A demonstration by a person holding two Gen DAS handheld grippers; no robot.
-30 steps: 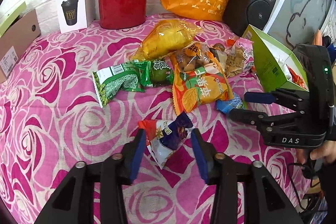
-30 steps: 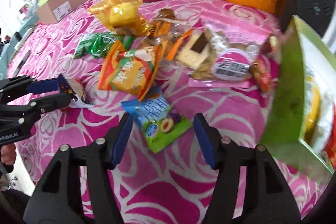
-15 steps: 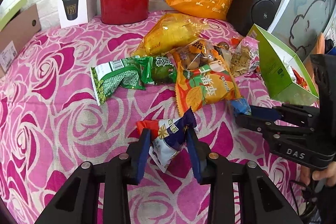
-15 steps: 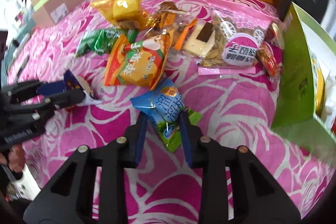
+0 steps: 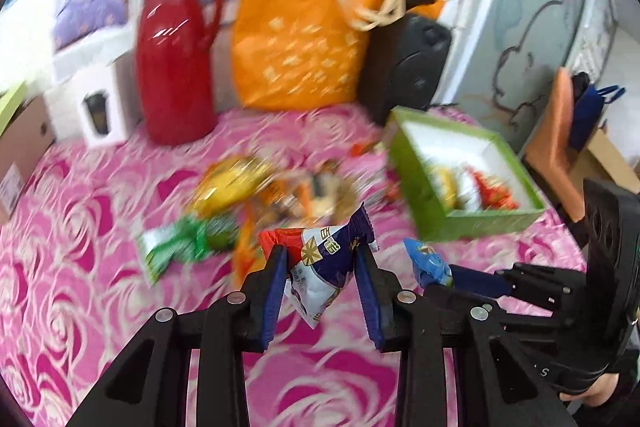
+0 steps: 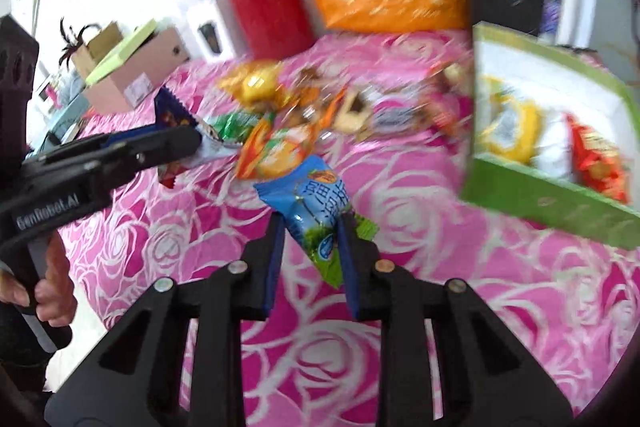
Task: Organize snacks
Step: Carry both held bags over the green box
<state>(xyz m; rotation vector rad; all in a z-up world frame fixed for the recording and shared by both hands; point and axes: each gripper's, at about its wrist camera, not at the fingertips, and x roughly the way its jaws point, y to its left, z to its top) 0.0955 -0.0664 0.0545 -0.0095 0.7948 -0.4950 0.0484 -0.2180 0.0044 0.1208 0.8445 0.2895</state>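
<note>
My left gripper (image 5: 320, 259) is shut on a red, white and navy snack packet (image 5: 324, 267) and holds it above the pink rose cloth. My right gripper (image 6: 310, 227) is shut on a blue and green snack packet (image 6: 316, 203), also lifted off the cloth. That packet shows in the left wrist view (image 5: 428, 261) too, in the right gripper's fingers. A green box (image 5: 480, 223) with a white inside stands to the right and holds yellow, white and red packets (image 6: 552, 139). A pile of snacks (image 6: 288, 115) lies blurred in the middle of the cloth.
A red jug (image 5: 176, 55), an orange bag (image 5: 312, 27) and a black speaker (image 5: 412, 67) stand at the back. A white cup box (image 5: 100, 107) and a cardboard box (image 6: 132, 71) stand at the left. Bare cloth (image 5: 80, 287) lies near me.
Both grippers have closed on their packets and lifted them off the cloth. Both views have swung up toward the green box, and the scene is motion-blurred.
</note>
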